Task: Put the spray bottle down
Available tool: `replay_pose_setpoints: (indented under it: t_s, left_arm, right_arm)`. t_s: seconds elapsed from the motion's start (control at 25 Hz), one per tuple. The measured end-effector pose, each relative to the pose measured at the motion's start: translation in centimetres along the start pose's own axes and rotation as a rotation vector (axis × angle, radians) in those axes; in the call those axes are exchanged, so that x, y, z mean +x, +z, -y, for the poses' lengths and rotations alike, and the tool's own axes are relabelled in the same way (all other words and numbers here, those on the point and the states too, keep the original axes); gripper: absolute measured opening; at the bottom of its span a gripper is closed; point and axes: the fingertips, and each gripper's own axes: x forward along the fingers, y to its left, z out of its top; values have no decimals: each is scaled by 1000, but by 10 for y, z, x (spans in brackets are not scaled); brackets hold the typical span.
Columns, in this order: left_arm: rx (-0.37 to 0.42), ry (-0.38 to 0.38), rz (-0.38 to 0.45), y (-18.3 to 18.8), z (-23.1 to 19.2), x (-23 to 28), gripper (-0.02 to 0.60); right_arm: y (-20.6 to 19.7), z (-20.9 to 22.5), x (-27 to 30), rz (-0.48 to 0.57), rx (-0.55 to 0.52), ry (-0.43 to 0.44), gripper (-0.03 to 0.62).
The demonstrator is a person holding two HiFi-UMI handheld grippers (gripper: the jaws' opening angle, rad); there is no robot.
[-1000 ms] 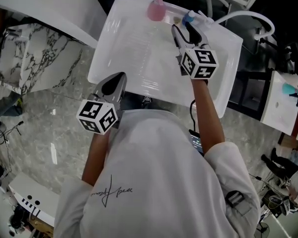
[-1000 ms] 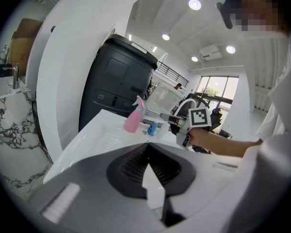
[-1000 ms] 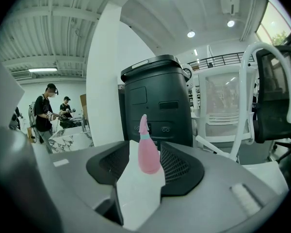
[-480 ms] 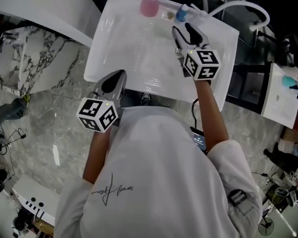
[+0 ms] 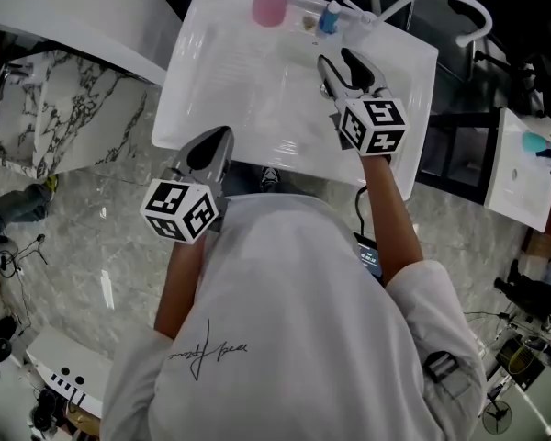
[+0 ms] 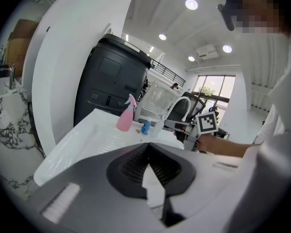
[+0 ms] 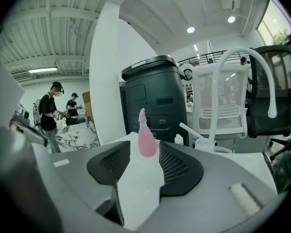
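Pink plastic spray bottle (image 5: 268, 5) stands upright at the far edge of the white desk (image 5: 230, 90), unheld. Right gripper (image 5: 346, 70): fingers apart, empty. Left gripper (image 5: 208, 152): fingers closed together, empty. Risk: a careless sweep could knock the bottle off that edge.

L tongs (image 5: 219, 141) closed, arm tucked in – R tongs (image 5: 337, 62) agape, arm reaching fwd

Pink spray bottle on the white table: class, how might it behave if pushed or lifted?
The pink spray bottle stands upright, tall and narrow-necked, so a high push would probably tip it. It looks like smooth plastic: likely stiff, perhaps slippery.
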Motion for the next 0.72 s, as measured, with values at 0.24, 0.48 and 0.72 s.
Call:
replay_pose_setpoints:
  t_s: [0.24, 0.48, 0.72]
  left_arm:
    - [-1, 10, 4, -4, 3, -5, 40]
    - [-1, 24, 10, -7, 1, -11, 40]
    - [-2, 40, 34, -5, -4, -17, 40]
  right_arm:
    - [-11, -6, -16, -19, 0, -4, 155]
    - [-23, -15, -31, -43, 10, 0, 107]
    - [-30, -25, -43, -59, 29, -4, 90]
